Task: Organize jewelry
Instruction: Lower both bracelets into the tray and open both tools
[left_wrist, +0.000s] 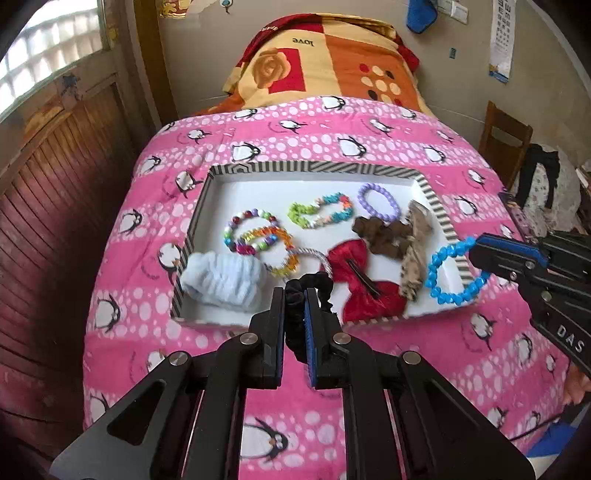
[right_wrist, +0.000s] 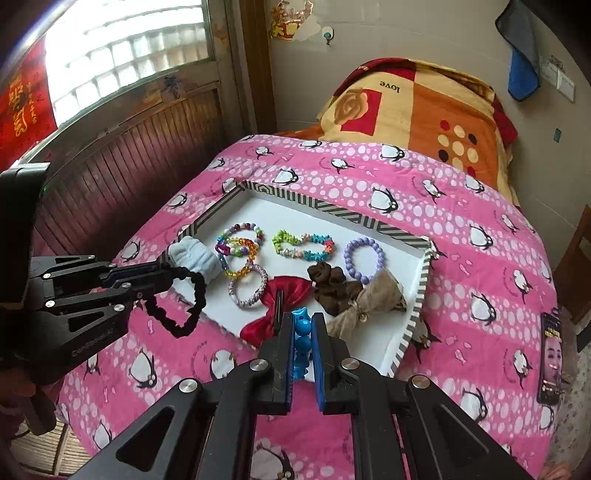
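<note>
Left wrist view: the left claw (left_wrist: 295, 295) is clenched on the black scrunchie (left_wrist: 314, 282), and the right claw (left_wrist: 476, 251) grasps the blue bracelet (left_wrist: 448, 275), both lifted over the tray (left_wrist: 314, 168) on the bed, probably for sorting.

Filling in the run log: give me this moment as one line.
left tongs: shut on black scrunchie | right tongs: shut on blue bead bracelet | both items: held above tray | tray: on pink blanket

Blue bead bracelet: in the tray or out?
Out. The blue bead bracelet hangs pinched in the right hand-held gripper, lifted over the tray corner rather than lying on it.
</note>
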